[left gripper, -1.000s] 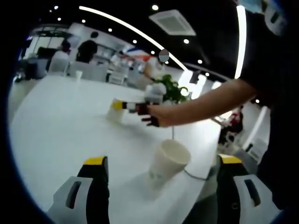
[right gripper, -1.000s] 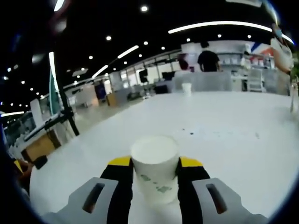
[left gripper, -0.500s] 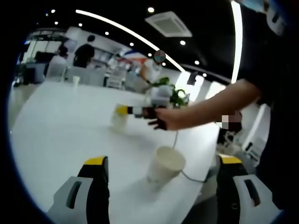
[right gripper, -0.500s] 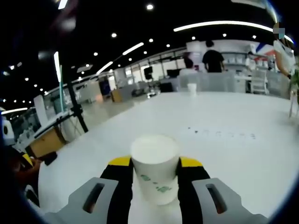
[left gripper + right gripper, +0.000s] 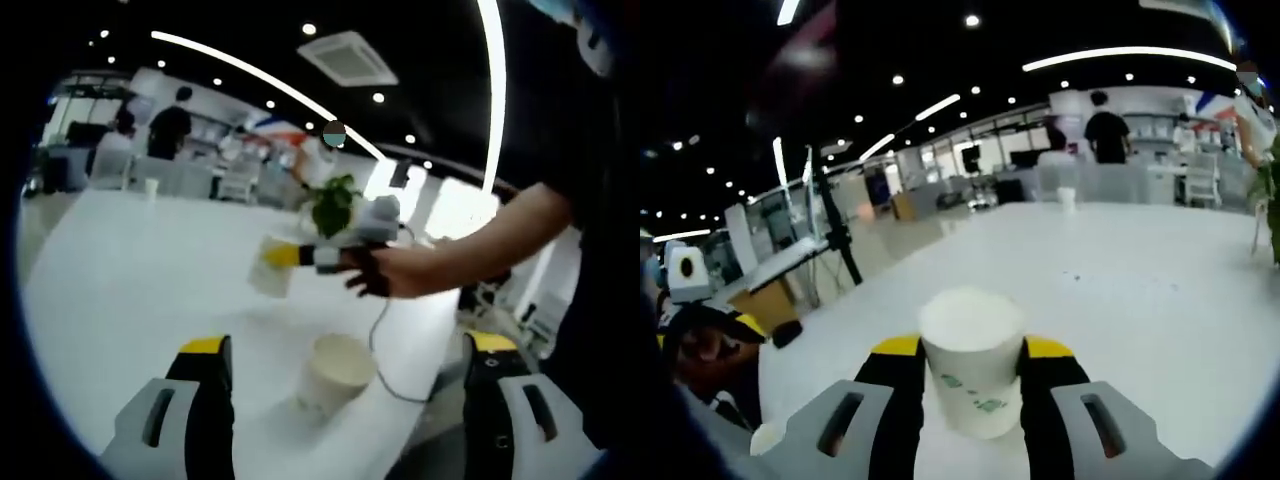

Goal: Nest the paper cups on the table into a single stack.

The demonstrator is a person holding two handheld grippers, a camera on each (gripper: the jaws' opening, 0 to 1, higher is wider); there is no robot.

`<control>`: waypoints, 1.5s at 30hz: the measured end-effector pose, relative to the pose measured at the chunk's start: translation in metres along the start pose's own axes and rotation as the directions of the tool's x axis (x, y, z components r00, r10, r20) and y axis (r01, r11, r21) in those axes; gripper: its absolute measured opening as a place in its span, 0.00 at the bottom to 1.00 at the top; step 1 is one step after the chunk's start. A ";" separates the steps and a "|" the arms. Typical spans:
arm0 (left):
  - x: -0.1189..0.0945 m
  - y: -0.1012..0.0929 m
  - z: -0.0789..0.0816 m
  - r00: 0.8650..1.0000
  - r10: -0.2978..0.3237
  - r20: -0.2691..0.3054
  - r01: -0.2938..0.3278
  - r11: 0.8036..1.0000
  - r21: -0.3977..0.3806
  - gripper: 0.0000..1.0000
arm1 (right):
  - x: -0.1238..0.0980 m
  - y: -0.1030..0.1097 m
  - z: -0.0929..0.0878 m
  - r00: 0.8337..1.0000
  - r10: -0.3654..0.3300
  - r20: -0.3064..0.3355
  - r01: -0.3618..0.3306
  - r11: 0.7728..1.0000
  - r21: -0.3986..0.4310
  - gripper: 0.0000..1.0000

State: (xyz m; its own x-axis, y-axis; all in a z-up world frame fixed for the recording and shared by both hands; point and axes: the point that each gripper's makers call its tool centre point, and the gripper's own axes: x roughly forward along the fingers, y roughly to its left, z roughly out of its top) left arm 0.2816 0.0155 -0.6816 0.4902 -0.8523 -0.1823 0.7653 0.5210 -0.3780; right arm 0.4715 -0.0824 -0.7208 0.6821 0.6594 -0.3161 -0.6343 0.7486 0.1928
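Observation:
A white paper cup [image 5: 335,375] stands upright on the white table [image 5: 130,290], between and just ahead of my left gripper [image 5: 347,345], whose jaws stand wide open and apart from it. A person's hand brings my right gripper [image 5: 292,256] in from the right, shut on a second paper cup [image 5: 270,272] held above the table, beyond the standing cup. In the right gripper view the same printed cup [image 5: 972,365] sits upright between the yellow-tipped jaws of my right gripper [image 5: 972,347]. A third small cup [image 5: 1067,197] stands far off on the table [image 5: 1140,300].
A green plant [image 5: 333,203] stands behind the held cup, and a thin cable [image 5: 378,330] runs along the table's right edge. A tripod [image 5: 835,240] stands off the table's left side. People and chairs are far in the background.
The right gripper has lifted its cup off the table and carried it nearer to the standing cup. The left gripper stays open, and both views have shifted a little.

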 end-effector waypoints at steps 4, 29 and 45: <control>0.003 -0.007 -0.001 1.000 -0.017 0.001 0.017 1.000 0.005 0.93 | -0.015 0.013 0.009 1.000 0.008 0.016 -0.008 1.000 0.000 0.34; 0.012 -0.024 0.014 0.999 -0.046 0.029 0.046 0.999 -0.008 0.93 | -0.076 0.076 0.058 0.987 0.077 0.143 -0.082 0.996 0.030 0.34; 0.020 -0.032 0.030 0.994 -0.069 0.086 0.074 0.996 -0.059 0.91 | -0.090 0.094 0.061 0.975 0.102 0.199 -0.132 0.981 0.142 0.34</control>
State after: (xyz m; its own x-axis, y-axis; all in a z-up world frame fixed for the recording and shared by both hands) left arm 0.2796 -0.0166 -0.6465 0.4705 -0.8790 -0.0770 0.7734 0.4529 -0.4435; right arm 0.3725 -0.0669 -0.6179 0.6726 0.7327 -0.1038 -0.6602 0.6575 0.3631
